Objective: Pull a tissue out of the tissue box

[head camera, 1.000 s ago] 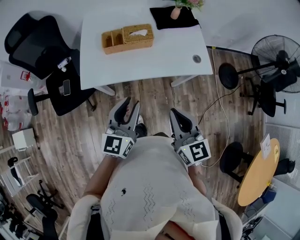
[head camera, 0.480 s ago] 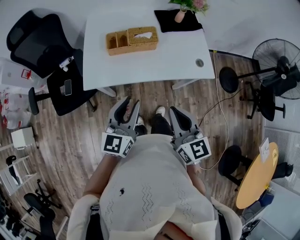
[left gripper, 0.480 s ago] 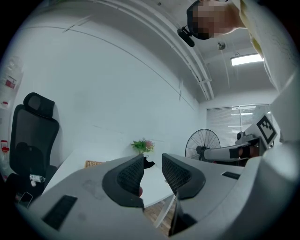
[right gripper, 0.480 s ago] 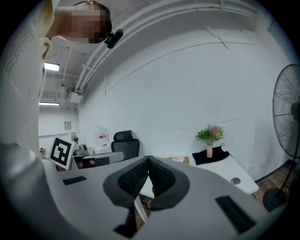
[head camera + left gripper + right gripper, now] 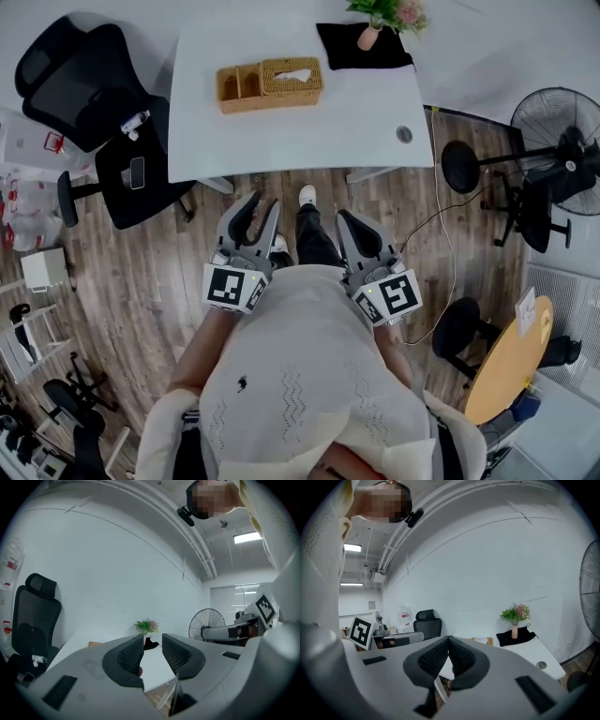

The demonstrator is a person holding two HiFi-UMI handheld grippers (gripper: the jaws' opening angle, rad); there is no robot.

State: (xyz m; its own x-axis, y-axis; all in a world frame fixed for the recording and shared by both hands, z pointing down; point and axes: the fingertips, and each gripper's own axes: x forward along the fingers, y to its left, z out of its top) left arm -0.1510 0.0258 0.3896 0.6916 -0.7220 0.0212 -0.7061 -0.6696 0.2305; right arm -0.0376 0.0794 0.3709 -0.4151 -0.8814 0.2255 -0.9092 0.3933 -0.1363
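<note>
Wood floor fills the head view, where the left hand-held gripper and right hand-held gripper hang well short of the white surface, so nothing is done yet. The tissue box sits near the far edge, long axis left to right, slot up, a tissue poking out. Left gripper view: jaws narrowly apart, empty; right gripper view: jaws pressed together, empty, the box probably the small tan shape beyond.
</note>
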